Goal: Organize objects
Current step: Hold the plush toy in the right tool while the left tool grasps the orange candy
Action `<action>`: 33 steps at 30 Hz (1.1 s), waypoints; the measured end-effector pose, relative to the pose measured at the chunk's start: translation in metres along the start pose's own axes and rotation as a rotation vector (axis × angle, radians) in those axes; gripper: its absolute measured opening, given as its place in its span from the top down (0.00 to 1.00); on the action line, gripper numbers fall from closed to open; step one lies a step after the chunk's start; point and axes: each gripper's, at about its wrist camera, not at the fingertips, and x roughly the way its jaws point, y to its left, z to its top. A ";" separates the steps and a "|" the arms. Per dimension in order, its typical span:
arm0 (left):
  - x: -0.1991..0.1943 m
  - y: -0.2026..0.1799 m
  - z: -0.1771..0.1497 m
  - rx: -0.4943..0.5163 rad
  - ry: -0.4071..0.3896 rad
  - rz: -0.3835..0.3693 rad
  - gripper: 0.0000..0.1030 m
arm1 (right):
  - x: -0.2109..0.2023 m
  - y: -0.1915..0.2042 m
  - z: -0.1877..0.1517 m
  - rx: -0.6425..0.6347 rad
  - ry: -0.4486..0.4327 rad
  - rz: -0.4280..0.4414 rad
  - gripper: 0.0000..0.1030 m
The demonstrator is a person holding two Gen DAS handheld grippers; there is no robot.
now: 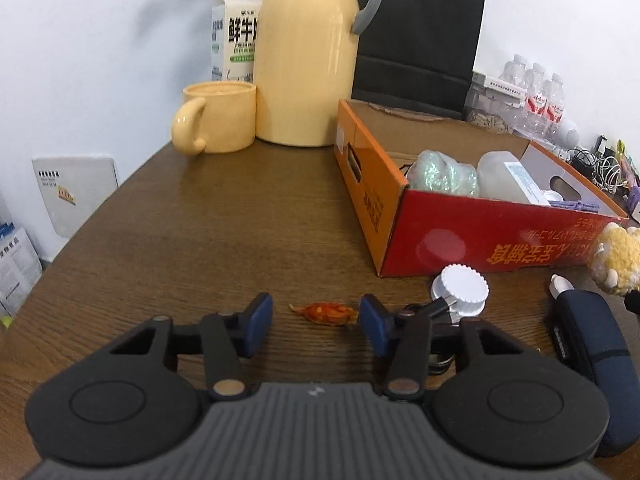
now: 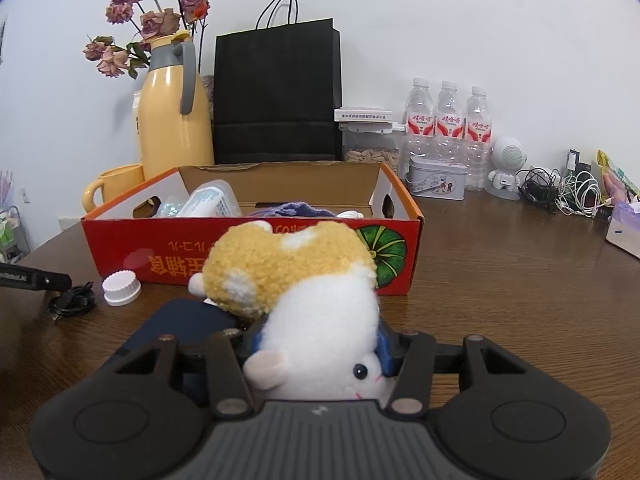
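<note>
My left gripper [image 1: 316,320] is open, low over the brown table, with an orange wrapped candy [image 1: 325,313] lying between its blue fingertips. My right gripper [image 2: 318,340] is shut on a yellow-and-white plush hamster [image 2: 316,292], held in front of the red cardboard box [image 2: 256,248]; the plush also shows at the right edge of the left wrist view [image 1: 616,262]. The box [image 1: 460,236] holds a clear plastic container [image 1: 506,178], a glittery bag [image 1: 444,170] and purple knitwear [image 2: 292,210]. A white bottle cap [image 1: 464,288] and a dark blue case [image 1: 592,344] lie in front of the box.
A yellow thermos [image 1: 306,52], yellow mug [image 1: 218,116], milk carton [image 1: 236,32] and black paper bag [image 2: 278,92] stand behind the box. Water bottles [image 2: 448,120], a tin [image 2: 436,178], a small white robot figure [image 2: 506,168] and tangled cables [image 2: 560,190] sit at the back right. A black cable [image 2: 72,300] lies left.
</note>
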 end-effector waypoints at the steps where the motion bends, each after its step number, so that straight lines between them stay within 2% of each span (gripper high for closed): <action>1: 0.000 0.000 0.000 0.000 0.001 -0.008 0.56 | 0.000 0.000 0.000 0.000 0.000 0.001 0.53; 7: 0.001 -0.006 -0.003 0.040 -0.012 0.015 0.64 | 0.000 0.001 0.000 -0.004 -0.001 0.004 0.53; 9: 0.001 -0.007 -0.003 0.045 -0.016 0.023 0.71 | -0.001 0.001 -0.001 -0.006 -0.002 0.004 0.53; 13: -0.001 -0.007 -0.003 0.041 -0.021 0.017 0.73 | -0.001 0.001 -0.001 -0.006 -0.002 0.003 0.53; 16: -0.002 -0.008 -0.004 0.046 -0.030 0.015 0.83 | -0.001 0.001 -0.001 -0.006 -0.003 0.003 0.53; 22: -0.004 -0.007 -0.004 0.041 -0.040 0.021 0.85 | -0.001 0.001 -0.001 -0.006 -0.003 0.003 0.53; 26: -0.003 -0.006 -0.003 0.023 -0.047 0.053 0.79 | -0.001 0.001 -0.001 -0.007 -0.004 0.003 0.53; 30: 0.005 -0.009 0.003 0.029 -0.040 0.061 0.77 | -0.002 0.001 -0.001 -0.008 -0.003 0.002 0.53; 31: 0.009 -0.010 0.004 0.028 -0.026 0.054 0.77 | -0.002 0.001 -0.001 -0.007 -0.004 0.002 0.53; 33: 0.011 -0.010 0.005 0.024 -0.023 0.048 0.86 | -0.001 0.001 -0.001 -0.009 -0.003 0.001 0.53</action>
